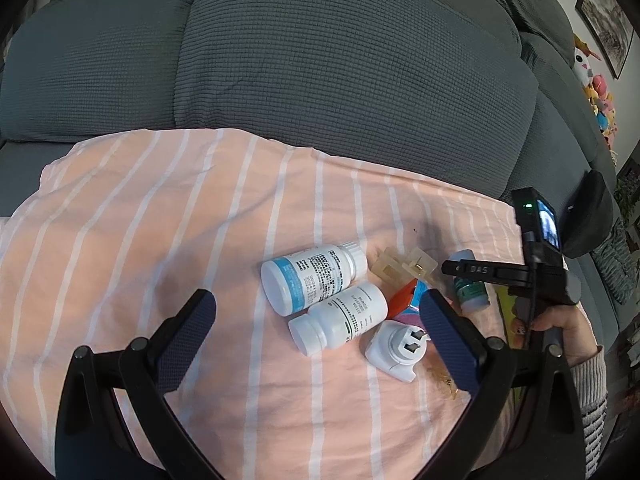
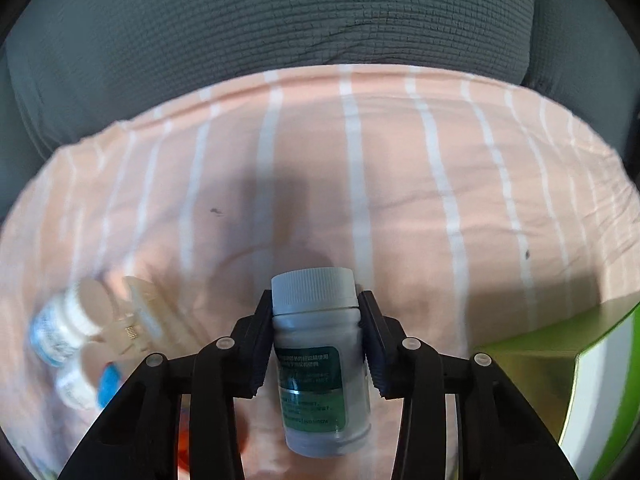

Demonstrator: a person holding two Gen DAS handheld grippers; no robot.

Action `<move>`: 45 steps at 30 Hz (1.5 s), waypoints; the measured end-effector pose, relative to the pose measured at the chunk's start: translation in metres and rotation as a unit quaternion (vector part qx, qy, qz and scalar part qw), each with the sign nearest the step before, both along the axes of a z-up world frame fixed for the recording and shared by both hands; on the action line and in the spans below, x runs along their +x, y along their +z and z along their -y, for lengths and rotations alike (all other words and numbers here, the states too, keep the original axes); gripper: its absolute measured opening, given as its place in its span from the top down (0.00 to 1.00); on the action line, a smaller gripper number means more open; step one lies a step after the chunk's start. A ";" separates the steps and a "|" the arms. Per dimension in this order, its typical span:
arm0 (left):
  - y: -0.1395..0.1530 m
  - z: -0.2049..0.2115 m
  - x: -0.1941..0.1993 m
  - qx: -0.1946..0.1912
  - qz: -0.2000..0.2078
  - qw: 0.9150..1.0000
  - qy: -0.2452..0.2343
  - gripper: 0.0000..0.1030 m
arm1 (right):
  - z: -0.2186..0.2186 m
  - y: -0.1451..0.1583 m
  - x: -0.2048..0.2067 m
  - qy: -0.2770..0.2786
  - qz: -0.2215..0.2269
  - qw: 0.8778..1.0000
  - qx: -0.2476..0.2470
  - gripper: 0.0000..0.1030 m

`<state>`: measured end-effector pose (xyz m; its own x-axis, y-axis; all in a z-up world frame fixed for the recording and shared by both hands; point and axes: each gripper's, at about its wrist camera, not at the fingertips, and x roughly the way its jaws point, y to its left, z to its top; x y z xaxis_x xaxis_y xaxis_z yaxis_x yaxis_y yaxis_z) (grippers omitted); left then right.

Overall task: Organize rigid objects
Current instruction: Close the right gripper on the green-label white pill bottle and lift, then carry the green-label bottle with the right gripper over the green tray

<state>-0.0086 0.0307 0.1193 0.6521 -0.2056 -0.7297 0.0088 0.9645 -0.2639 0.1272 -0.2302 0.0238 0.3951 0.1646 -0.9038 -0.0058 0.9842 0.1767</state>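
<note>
My right gripper [image 2: 316,316] is shut on a white bottle with a green label [image 2: 314,364], with the pads pressing its shoulder just below the ribbed cap. In the left wrist view the same gripper [image 1: 464,270] and bottle [image 1: 471,294] sit at the right end of a small pile. My left gripper [image 1: 316,300] hovers open over a blue-labelled white bottle [image 1: 308,280] and a second white bottle [image 1: 340,324], both lying on their sides. Beside them are a white plug adapter [image 1: 400,350], a beige hair clip [image 1: 404,266] and an orange and blue packet [image 1: 406,298].
Everything lies on a peach cloth with white stripes [image 1: 160,220] spread over a grey sofa [image 1: 320,60]. A yellow-green box [image 2: 560,352] stands at the right edge. A hand [image 1: 568,328] holds the right gripper. Soft toys [image 1: 596,92] sit on the far armrest.
</note>
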 end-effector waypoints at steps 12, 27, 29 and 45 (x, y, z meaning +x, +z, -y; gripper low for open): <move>0.000 -0.010 -0.004 -0.001 -0.004 1.000 0.009 0.02 | -0.016 0.079 -0.066 0.051 0.096 0.987 0.120 0.59; -0.013 -0.036 -0.017 0.000 -0.040 0.999 0.022 0.06 | -0.086 0.035 -0.121 0.071 0.014 0.984 0.164 0.59; -0.019 -0.036 -0.018 0.001 -0.052 0.998 0.019 0.06 | -0.095 0.026 -0.121 0.069 0.002 0.989 0.133 0.59; -0.041 -0.014 -0.017 -0.043 -0.086 0.995 -0.036 0.11 | -0.077 0.038 -0.120 0.011 0.049 0.990 0.129 0.54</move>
